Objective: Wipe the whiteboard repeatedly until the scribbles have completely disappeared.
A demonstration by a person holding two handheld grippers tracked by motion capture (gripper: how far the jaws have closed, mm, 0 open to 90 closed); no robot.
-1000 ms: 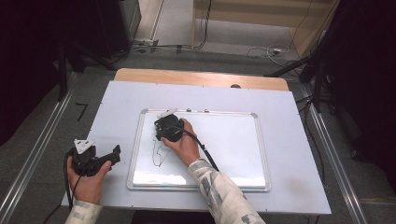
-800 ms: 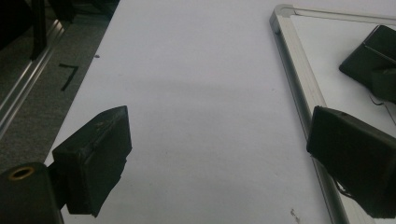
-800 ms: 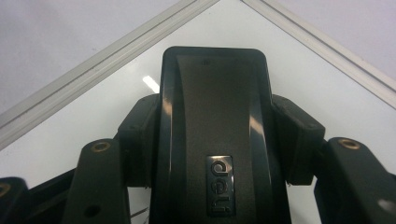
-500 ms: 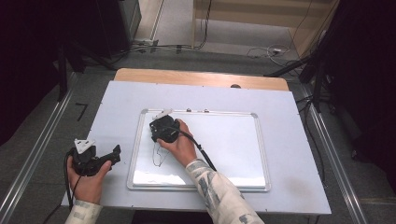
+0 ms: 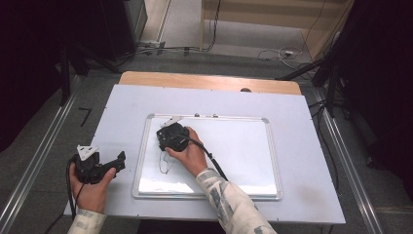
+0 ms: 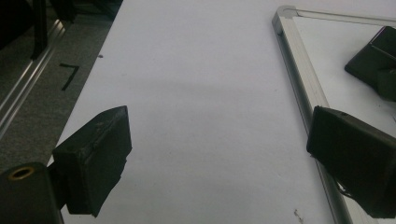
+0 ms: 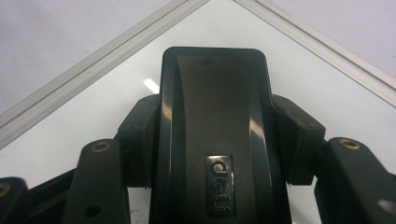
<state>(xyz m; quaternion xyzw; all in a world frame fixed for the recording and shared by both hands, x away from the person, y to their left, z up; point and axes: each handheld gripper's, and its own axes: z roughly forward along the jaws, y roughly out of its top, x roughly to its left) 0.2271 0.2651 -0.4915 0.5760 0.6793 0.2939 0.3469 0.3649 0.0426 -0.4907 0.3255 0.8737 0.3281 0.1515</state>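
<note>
1. Clamping a black plastic "deli" whiteboard eraser (image 7: 214, 140), the right tongs (image 5: 171, 138) pressed it onto the aluminium-framed whiteboard (image 5: 234, 146) near its far-left corner.
2. Left tongs (image 6: 224, 154) gaped empty above the white tabletop (image 6: 201, 93).

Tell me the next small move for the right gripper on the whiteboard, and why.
Probably drag the eraser down over the black marks. The right gripper is shut on the eraser near the whiteboard's upper left corner, and the scribble just below it is not yet wiped. The left gripper rests open beside the frame.
</note>
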